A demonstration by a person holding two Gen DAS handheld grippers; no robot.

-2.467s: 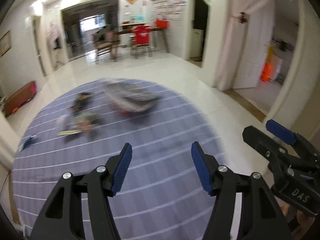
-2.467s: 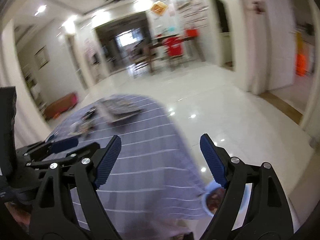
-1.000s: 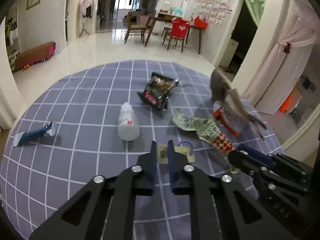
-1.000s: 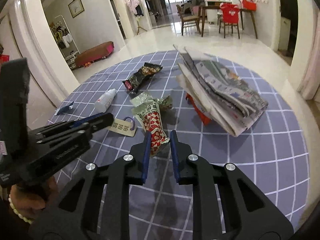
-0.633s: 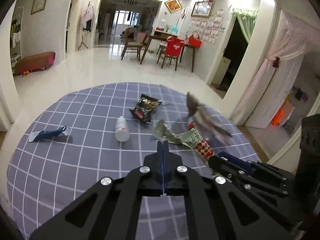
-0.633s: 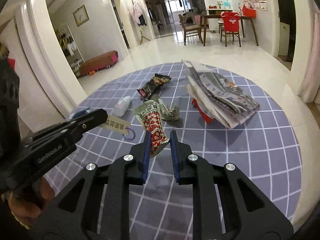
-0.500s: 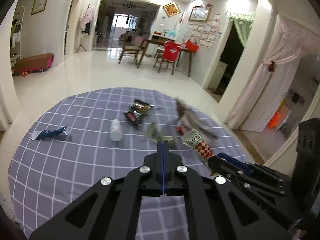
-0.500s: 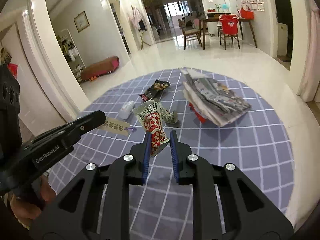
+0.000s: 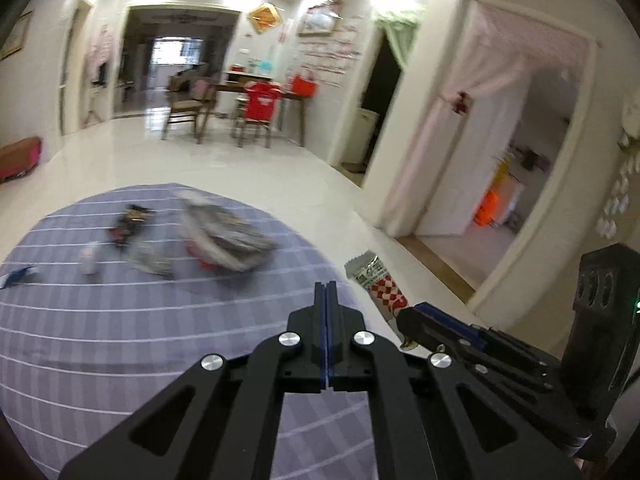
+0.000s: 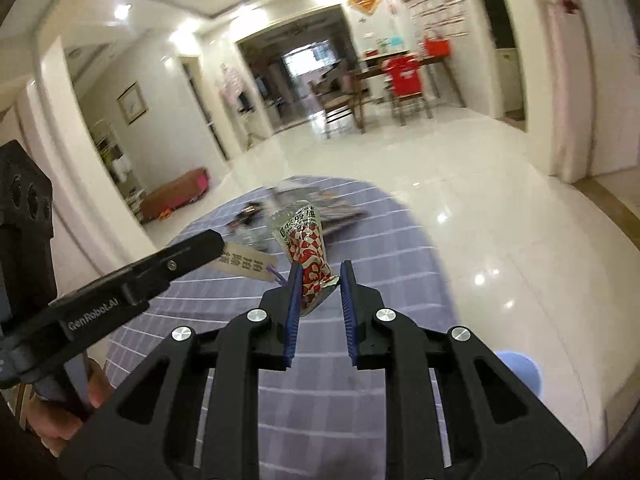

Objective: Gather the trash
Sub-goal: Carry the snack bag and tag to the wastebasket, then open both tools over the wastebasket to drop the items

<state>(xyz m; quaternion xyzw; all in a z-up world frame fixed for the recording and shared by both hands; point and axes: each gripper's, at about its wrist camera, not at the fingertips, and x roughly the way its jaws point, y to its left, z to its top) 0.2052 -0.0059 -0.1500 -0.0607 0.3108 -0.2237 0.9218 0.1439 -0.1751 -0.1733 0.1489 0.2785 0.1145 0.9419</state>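
Presently catalogued, item by item.

Left gripper (image 9: 327,292): jaws pressed fully together. The right wrist view shows a tan paper tag (image 10: 248,265) with a purple loop sticking out of its tip, so it is clenched on that tag. A hand (image 10: 68,412) holds its handle at the lower left of that view.

Right gripper (image 10: 319,280): jaws narrowly parted and clamped on the lower end of a red-and-white checked snack wrapper (image 10: 306,246). The wrapper stands up out of the jaws, its silver printed top uppermost. The left wrist view shows the same wrapper (image 9: 380,282) projecting from the right gripper's tip, above the rug's edge.

Rug (image 9: 120,320): round, purple-grey with a white grid, lying on a glossy white tiled floor (image 10: 460,168). Both grippers are held above it.

Remaining litter on the rug, all blurred, at its far side in the left wrist view:
- a stack of newspapers (image 9: 228,236), with something red showing under its near edge;
- a dark snack bag (image 9: 128,222), left of the newspapers;
- a crumpled silvery wrapper (image 9: 150,260), near the newspapers;
- a small white bottle (image 9: 89,258), left of the silvery wrapper;
- a blue packet (image 9: 16,276), at the rug's left edge.

Background: a dining table (image 9: 260,92) with chairs, one draped in red.
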